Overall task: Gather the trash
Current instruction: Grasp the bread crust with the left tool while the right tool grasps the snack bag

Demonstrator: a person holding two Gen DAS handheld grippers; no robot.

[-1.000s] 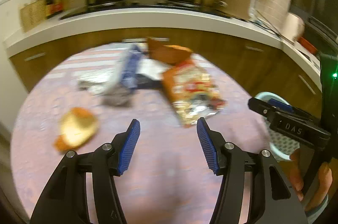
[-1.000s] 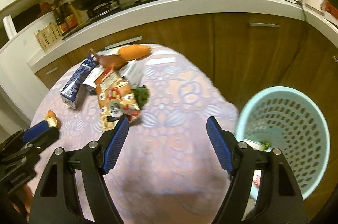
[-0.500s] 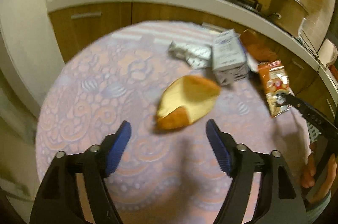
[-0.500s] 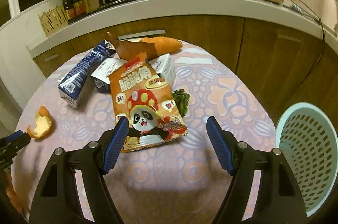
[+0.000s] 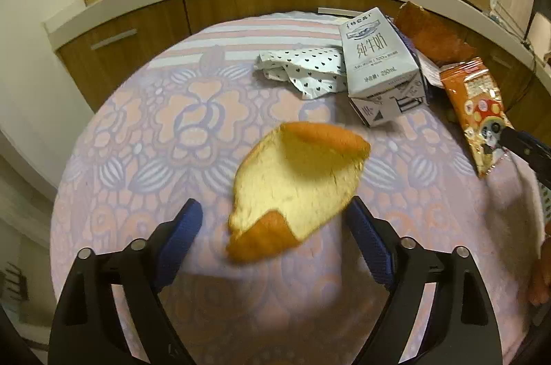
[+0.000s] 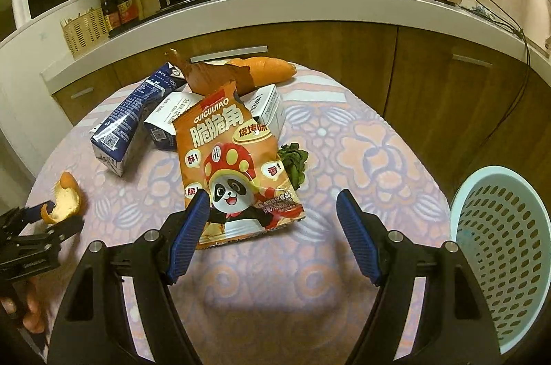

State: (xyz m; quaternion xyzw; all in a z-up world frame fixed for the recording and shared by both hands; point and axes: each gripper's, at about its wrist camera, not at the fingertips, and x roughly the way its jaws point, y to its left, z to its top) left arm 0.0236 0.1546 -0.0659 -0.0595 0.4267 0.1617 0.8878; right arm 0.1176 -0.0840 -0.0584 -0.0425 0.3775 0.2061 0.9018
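Observation:
A curled piece of orange peel (image 5: 296,185) lies on the round table's patterned cloth (image 5: 144,130), partly between the fingers of my left gripper (image 5: 273,227). Its jaws are opening and do not press on the peel. Behind it lie a crumpled dotted paper (image 5: 303,72), a milk carton (image 5: 382,65) and an orange snack bag (image 5: 478,103). In the right wrist view my right gripper (image 6: 272,227) stands open over the near end of the snack bag (image 6: 234,165), not touching it. The peel (image 6: 63,199) and my left gripper (image 6: 44,216) show at the far left.
A pale blue perforated bin (image 6: 506,247) stands off the table's right edge. Two milk cartons (image 6: 131,123), a brown torn wrapper (image 6: 213,75), a bread roll (image 6: 265,68) and a green leaf (image 6: 294,161) crowd the table's far side. The kitchen counter (image 6: 275,3) curves behind.
My left gripper swung left from the snack bag to the orange peel, came down close over it, and its jaws widened. My right gripper moved from near the bin to over the snack bag.

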